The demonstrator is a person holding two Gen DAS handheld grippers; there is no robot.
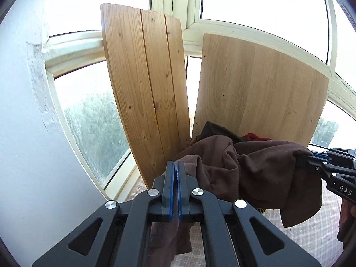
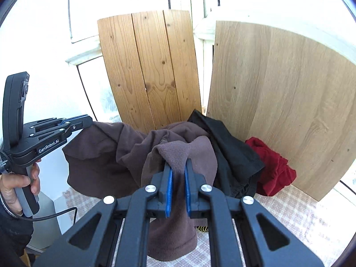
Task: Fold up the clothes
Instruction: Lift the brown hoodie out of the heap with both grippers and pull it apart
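My left gripper (image 1: 175,166) is clamped on one edge of the brown fleece (image 1: 255,166); its blue pads are pressed together with thin cloth between them. My right gripper (image 2: 178,166) is clamped on the other edge, with a thicker fold between its pads. The fleece hangs between the two grippers, lifted above the checked cloth (image 2: 289,218). Behind it lie a black garment (image 2: 229,155) and a red garment (image 2: 273,171), before two wood boards (image 2: 151,66) that lean on the window (image 1: 93,122).
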